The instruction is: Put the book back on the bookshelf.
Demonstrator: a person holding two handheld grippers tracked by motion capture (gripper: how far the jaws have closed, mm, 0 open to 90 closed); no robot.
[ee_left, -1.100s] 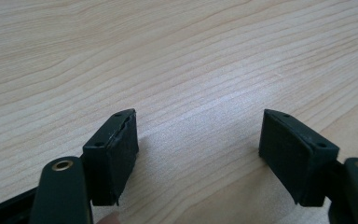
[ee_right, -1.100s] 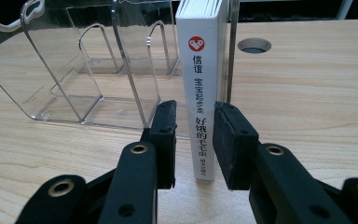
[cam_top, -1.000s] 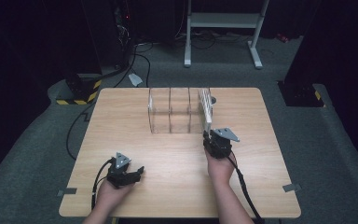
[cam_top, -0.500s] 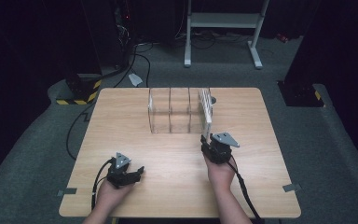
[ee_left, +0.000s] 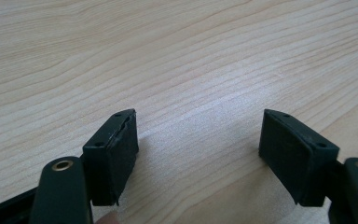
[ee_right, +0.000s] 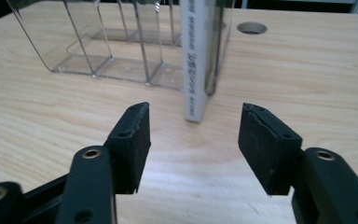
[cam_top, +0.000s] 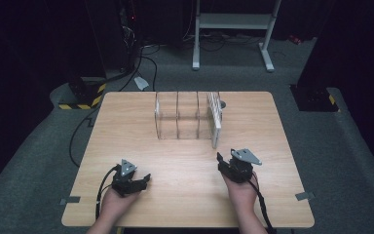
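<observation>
A clear plastic rack (cam_top: 180, 119) with upright dividers stands at the table's far middle. A thin white book (cam_top: 215, 117) stands on edge in its right-hand slot, its spine jutting toward me. In the right gripper view the book (ee_right: 196, 60) and the rack (ee_right: 98, 51) are just ahead of the jaws. My right gripper (cam_top: 222, 161) sits a short way in front of the book; its jaws (ee_right: 193, 130) have just been opening and nothing is between them. My left gripper (cam_top: 145, 179) rests near the front left, open (ee_left: 198, 140) over bare wood.
The wooden table (cam_top: 272, 126) has a round cable hole (cam_top: 222, 104) behind the rack's right end. Black cables trail from both grippers toward the front edge. Dark floor, a yellow-black striped block (cam_top: 83, 100) and a white stand (cam_top: 233, 29) lie beyond the table.
My right gripper has drawn back from the book toward the table's front edge, and its jaws have parted. The book stays in the rack. The left gripper has not moved.
</observation>
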